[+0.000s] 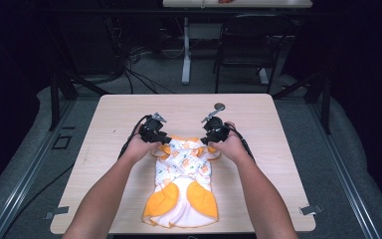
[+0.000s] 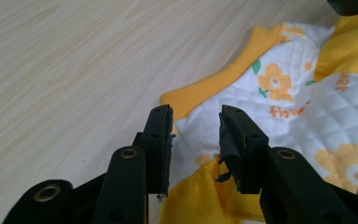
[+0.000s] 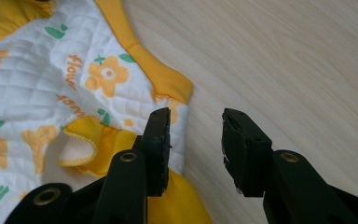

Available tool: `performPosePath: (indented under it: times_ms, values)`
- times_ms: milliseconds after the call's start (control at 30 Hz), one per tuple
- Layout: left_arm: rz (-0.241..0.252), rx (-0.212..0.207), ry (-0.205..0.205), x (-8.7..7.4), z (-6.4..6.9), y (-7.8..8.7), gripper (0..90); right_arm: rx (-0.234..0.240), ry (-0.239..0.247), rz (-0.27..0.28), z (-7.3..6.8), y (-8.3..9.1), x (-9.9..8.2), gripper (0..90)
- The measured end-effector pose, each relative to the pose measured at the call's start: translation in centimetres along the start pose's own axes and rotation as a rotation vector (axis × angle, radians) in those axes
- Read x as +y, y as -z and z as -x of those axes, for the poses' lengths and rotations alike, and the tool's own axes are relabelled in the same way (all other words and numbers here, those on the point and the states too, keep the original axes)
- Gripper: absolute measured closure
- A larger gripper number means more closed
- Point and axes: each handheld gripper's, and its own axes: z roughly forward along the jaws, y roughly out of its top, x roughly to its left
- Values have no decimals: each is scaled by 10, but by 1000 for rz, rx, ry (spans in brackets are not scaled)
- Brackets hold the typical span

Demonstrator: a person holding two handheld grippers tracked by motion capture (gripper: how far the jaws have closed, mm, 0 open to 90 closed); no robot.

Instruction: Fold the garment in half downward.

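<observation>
Both sets of fingers are spread, nothing pinched. The left gripper [image 2: 196, 140] hovers over the quilted white fabric by a ribbed yellow cuff, and the right gripper [image 3: 196, 144] straddles the garment's edge, one finger over cloth and one over bare wood. There's just one baby garment [image 1: 184, 184], white with orange flowers and yellow trim. It lies flat mid-bench [image 1: 104, 114], long axis running toward the person, the two grippers at its far end.
</observation>
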Motion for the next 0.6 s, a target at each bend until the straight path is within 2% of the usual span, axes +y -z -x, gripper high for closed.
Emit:
performPosePath:
  times_ms: [200,400,467,600]
  values:
    - [-3,8,1,-5,-1,-5,635,4,9,-28,-4,-11,0,611]
    - [1,17,28,-14,-7,-7,607,9,-2,-45,-5,-20,-4,592]
    - [-6,19,29,-15,-8,-8,588,15,-2,-64,-4,-21,-5,585]
    - [-18,19,15,-17,-5,-10,589,24,-15,-61,-4,-24,-7,576]
